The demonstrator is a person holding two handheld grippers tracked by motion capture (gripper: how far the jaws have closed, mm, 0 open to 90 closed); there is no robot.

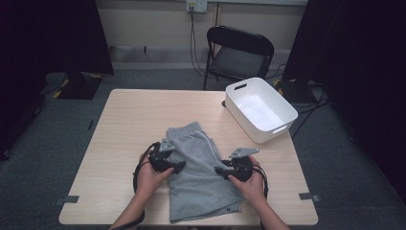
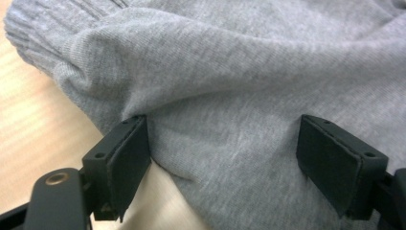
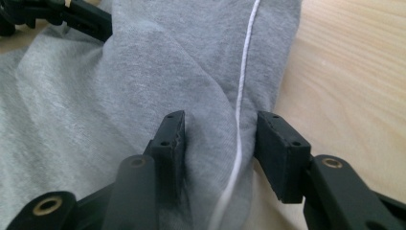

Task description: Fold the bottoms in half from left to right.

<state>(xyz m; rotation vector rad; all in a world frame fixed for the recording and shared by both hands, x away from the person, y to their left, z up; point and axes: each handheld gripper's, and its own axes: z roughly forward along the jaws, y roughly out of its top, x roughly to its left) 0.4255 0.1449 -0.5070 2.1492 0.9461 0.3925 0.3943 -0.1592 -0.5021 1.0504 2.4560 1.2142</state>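
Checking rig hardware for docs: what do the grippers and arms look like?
Both handheld tools are black: left gripper, right gripper. Each carries a grey three-cornered plate on top and trails a black cable. Jaws are flat rectangular black pads with screw holes; brass-coloured pivots. Forearms show no sleeves.

Shorts [image 1: 198, 172] lie on the table [image 1: 129, 120] (bin [image 1: 261, 109] behind, right).

Grey shorts [image 1: 198, 175] lie on the wooden desk [image 1: 129, 120], waistband away from the person. The left hand-held gripper [image 1: 178, 166] sits at the shorts' left edge and the right hand-held gripper [image 1: 219, 170] at their right edge, each in a hand. A white bin [image 1: 282, 109] stands at the desk's far right, with a black folding chair [image 1: 239, 52] behind it.
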